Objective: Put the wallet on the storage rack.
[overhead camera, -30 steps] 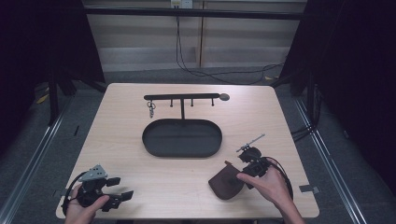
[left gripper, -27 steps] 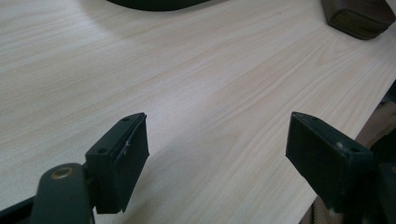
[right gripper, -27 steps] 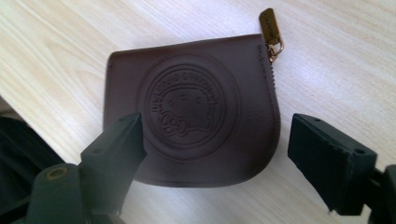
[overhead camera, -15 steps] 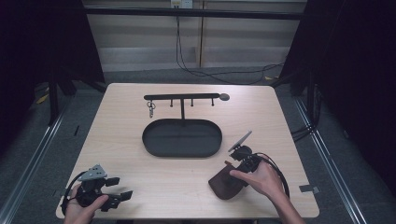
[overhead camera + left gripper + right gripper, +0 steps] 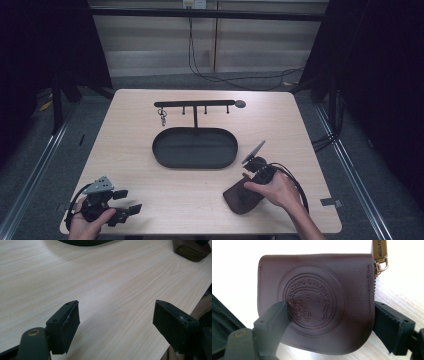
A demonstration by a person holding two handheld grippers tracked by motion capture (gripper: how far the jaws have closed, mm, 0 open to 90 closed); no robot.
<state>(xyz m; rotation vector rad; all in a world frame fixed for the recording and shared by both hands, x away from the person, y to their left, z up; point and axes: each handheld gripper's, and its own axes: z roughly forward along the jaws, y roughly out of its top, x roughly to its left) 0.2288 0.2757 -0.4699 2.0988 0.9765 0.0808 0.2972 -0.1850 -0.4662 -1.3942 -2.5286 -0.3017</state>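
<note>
The coin purse (image 5: 317,302) looks like dark brown leather, finely grained, with a stamped round emblem and a brassy metal zip pull (image 5: 380,252); the table (image 5: 112,290) is pale wood-grain, smooth and matt; the tray (image 5: 195,147) is matt black.

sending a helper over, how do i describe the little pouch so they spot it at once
Start at the black oval tray mid-table, then look toward the near right corner. The pouch lies there on the wood under the right tool: small, dark brown leather, round embossed stamp, brass zip pull.
</note>
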